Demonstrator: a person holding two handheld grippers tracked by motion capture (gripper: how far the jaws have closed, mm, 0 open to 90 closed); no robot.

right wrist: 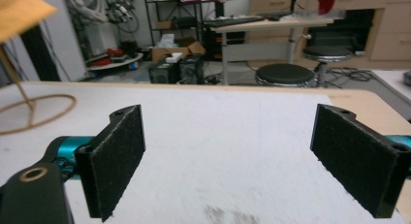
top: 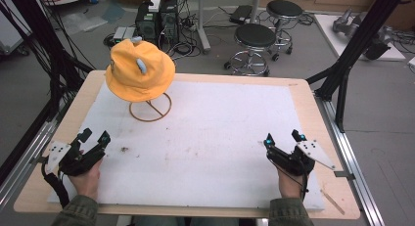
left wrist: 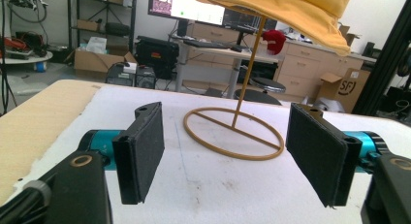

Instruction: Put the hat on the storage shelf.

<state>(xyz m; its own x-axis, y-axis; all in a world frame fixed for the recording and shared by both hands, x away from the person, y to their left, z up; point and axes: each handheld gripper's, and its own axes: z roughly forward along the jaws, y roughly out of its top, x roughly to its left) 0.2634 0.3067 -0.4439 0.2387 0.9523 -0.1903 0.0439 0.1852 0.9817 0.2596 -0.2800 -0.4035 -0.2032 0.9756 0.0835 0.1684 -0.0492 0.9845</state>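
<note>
Jaws stand wide apart on both grippers, nothing between them. From above, the left gripper [top: 94, 138] rests at about 8 o'clock on the white mat [top: 220, 138], the right gripper [top: 284, 138] at about 4 o'clock, each held by a hand near the table's front edge. A yellow hat [top: 139, 69] sits on a thin wire stand [top: 150, 108] at about 11 o'clock, well apart from both. Seen along the left gripper, the stand's ring base [left wrist: 233, 133] lies on the mat between and beyond its pads, the hat's brim [left wrist: 291, 10] overhead.
</note>
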